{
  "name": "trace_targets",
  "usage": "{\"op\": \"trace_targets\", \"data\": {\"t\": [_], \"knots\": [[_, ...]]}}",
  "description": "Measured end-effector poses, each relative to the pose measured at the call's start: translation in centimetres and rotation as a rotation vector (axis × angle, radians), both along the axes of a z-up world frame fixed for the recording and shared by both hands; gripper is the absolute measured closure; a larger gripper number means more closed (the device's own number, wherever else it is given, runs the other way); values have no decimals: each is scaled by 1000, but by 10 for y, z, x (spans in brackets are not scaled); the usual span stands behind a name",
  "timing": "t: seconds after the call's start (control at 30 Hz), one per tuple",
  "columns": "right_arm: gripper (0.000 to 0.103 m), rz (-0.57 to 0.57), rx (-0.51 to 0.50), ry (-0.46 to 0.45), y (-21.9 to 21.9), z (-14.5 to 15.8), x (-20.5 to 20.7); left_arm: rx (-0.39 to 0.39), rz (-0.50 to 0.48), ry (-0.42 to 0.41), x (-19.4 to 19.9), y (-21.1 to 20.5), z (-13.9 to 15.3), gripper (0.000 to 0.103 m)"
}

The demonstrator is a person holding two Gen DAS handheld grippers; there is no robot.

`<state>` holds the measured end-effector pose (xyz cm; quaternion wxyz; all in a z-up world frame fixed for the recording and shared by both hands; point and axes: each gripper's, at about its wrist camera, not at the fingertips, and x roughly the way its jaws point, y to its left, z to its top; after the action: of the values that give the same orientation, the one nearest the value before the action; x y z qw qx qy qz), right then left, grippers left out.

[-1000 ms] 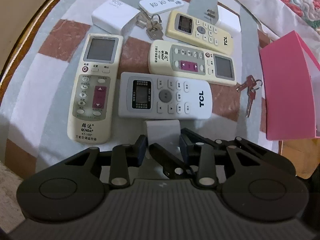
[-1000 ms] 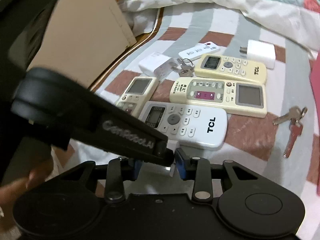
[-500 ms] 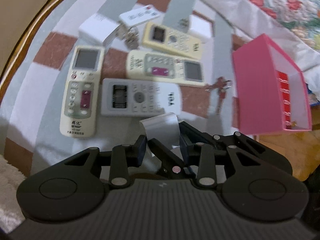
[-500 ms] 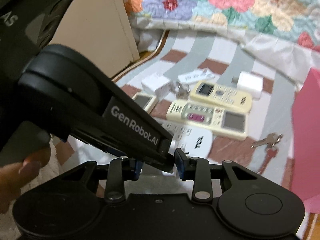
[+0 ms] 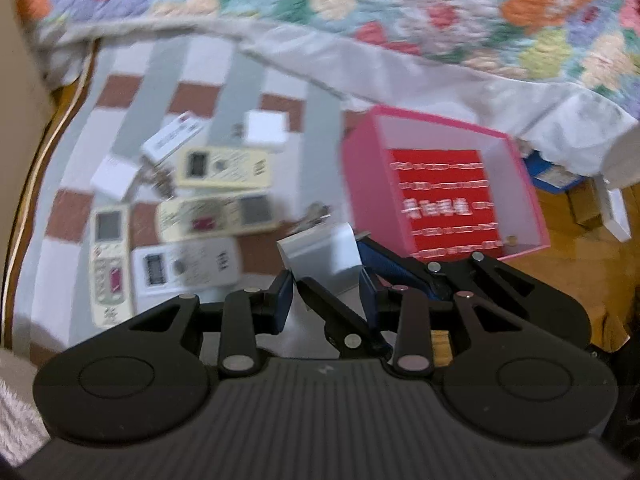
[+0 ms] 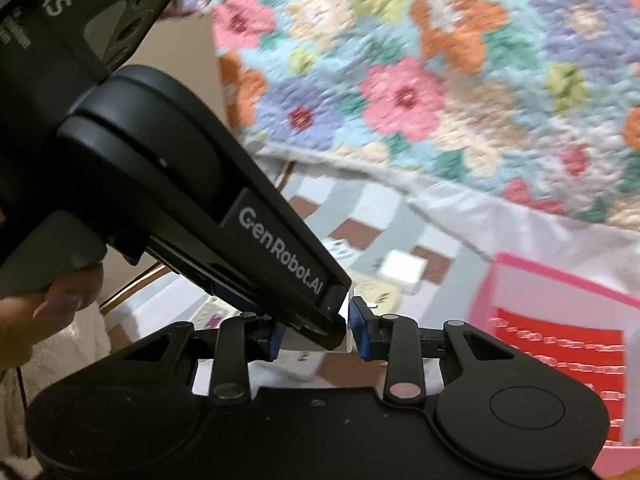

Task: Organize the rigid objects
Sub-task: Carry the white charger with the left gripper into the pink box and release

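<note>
A silver-grey rectangular block [image 5: 320,258] hangs in the air, and my left gripper [image 5: 326,294] is shut on it with its blue pads on the block's two sides. My right gripper [image 6: 318,336] is shut on the same block [image 6: 346,312], of which only a white sliver shows behind the left gripper's black body [image 6: 200,200]. One blue finger [image 5: 382,262] of the right gripper shows beside the block in the left wrist view. Several remotes [image 5: 188,266] lie on the checked cloth below left. An open pink box [image 5: 516,196] with a red floor stands to the right.
White chargers [image 5: 266,134] [image 5: 114,176], a small white remote [image 5: 174,140] and keys [image 5: 316,214] lie among the remotes. A flowered quilt [image 5: 400,12] borders the far side. A person's hand [image 6: 44,300] holds the left gripper. Small boxes [image 5: 556,176] sit right of the pink box.
Both grippers have risen together with the block, away from the remotes. The views have swung up and right, bringing in the pink box's inside and the quilt.
</note>
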<state>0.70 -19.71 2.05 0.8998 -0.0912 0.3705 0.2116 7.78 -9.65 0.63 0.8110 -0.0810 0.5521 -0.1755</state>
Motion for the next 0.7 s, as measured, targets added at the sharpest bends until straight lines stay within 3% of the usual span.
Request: {"op": "trace_targets", "data": {"t": [0.13, 0.33, 0.6, 0.7], "knots": [[64, -57, -30, -22, -34, 15, 0, -16, -67, -5, 5, -43, 14, 69], [64, -166, -74, -20, -94, 18, 9, -74, -145, 12, 27, -114, 5, 69], [65, -279, -102, 72, -178, -19, 47, -95, -233, 116, 74, -209, -50, 69], [65, -374, -97, 167, -199, -34, 58, -138, -225, 192, 88, -232, -75, 69]]}}
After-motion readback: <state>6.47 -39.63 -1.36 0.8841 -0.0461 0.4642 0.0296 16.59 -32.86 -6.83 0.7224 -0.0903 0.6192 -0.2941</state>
